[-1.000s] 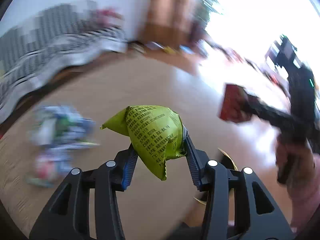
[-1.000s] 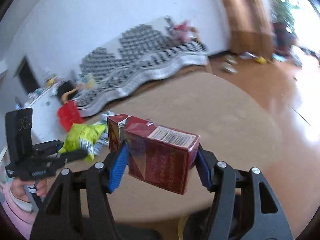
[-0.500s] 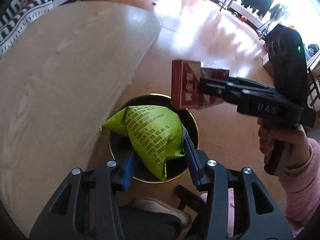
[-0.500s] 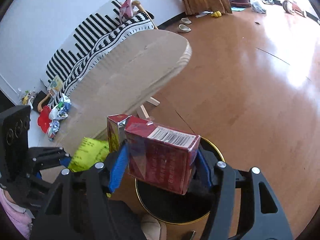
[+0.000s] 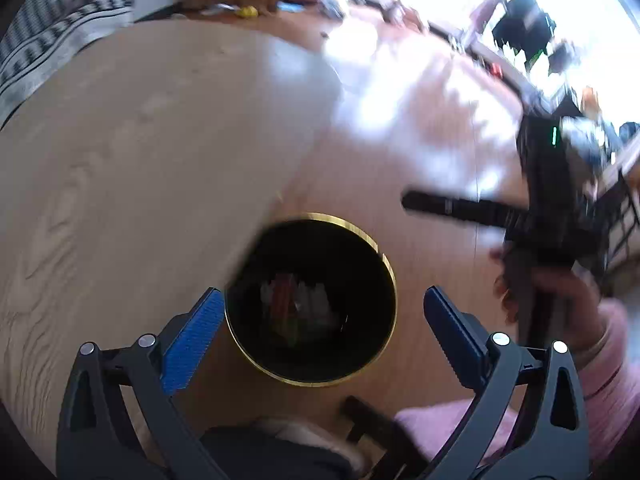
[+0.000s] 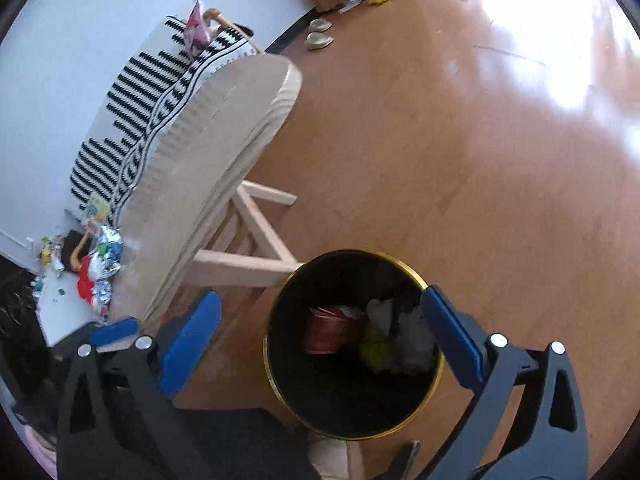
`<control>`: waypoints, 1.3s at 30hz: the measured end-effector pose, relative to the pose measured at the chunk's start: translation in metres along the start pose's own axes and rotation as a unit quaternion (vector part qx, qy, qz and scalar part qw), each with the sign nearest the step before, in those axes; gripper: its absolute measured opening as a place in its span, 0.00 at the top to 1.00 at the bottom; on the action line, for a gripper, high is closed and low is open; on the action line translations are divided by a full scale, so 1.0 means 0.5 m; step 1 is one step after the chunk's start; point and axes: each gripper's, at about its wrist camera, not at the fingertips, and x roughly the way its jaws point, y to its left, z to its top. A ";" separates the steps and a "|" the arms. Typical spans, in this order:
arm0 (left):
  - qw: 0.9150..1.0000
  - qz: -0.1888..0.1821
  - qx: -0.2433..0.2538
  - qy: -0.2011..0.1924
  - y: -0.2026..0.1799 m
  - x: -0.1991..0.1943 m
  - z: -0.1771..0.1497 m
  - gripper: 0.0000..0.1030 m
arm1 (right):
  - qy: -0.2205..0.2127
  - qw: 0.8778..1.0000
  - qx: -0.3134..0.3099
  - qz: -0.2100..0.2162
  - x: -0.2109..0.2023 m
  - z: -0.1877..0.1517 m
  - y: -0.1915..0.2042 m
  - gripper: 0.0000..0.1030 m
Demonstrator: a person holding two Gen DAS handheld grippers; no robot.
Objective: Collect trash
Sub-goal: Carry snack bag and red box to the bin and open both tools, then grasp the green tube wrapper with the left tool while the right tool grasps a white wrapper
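A black trash bin with a gold rim (image 5: 390,264) (image 6: 434,292) stands on the wooden floor beside the table. My left gripper (image 5: 320,302) is open and empty above the bin. My right gripper (image 6: 320,304) is open and empty above the bin too; it shows blurred at the right of the left wrist view (image 5: 448,206). Inside the bin lie a red carton (image 6: 332,330), a green snack bag (image 6: 374,350) and crumpled white paper (image 6: 412,340). The bin's contents (image 5: 296,300) look blurred in the left wrist view.
A light wooden table (image 5: 140,140) (image 6: 224,128) stands left of the bin, with more wrappers (image 6: 100,268) at its far end. A black-and-white striped sofa (image 6: 148,92) lies behind it. Slippers (image 6: 318,38) sit on the floor by the wall.
Both grippers opened over the bin. The green snack bag left my left gripper and the red carton left my right gripper; both now lie in the bin.
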 end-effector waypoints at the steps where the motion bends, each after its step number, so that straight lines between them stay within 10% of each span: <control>1: 1.000 0.001 -0.011 -0.012 0.008 -0.016 0.006 0.06 | -0.005 1.000 -0.003 -0.007 -0.002 0.003 0.002 0.06; 10: 0.986 0.081 -0.057 -0.137 0.154 -0.243 -0.019 0.06 | -0.052 0.997 -0.050 -0.029 -0.026 0.015 0.073 0.06; 19: 0.919 0.269 -0.248 -0.150 0.530 -0.408 -0.262 0.06 | -0.029 0.977 -0.208 0.033 0.045 0.021 0.379 0.06; 28: 0.878 0.258 -0.379 -0.138 0.725 -0.381 -0.301 0.06 | 0.077 0.865 -0.491 0.059 0.287 -0.039 0.802 0.07; 39: 0.876 0.255 -0.388 -0.127 0.816 -0.344 -0.287 0.06 | 0.109 0.822 -0.556 0.049 0.465 -0.107 0.930 0.34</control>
